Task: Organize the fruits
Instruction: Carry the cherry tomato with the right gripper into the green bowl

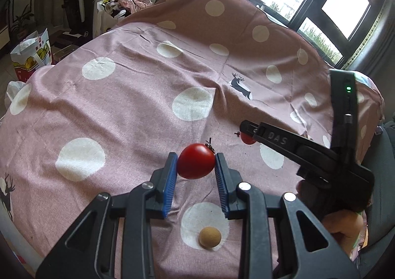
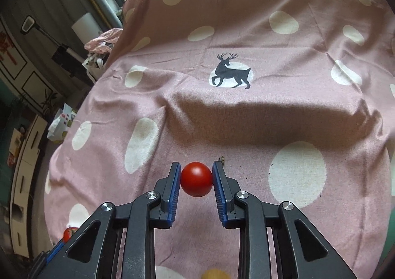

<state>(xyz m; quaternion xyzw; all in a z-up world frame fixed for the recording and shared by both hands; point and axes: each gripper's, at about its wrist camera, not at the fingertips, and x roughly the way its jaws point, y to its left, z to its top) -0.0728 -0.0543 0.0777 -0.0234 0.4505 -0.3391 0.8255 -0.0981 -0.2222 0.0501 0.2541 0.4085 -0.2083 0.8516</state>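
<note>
A pink bedspread is showing cream polka dots and black deer silhouettes. Two glossy red cherry tomatoes are standing out against blue ribbed pads on black grippers, while a tan round fruit is sitting on a cream dot.

Both cameras ride just behind their tongs, tilted steeply down, close over the pink spotted cloth towards the windows. The left view catches the right tongs at its right; both share the deer print.
</note>
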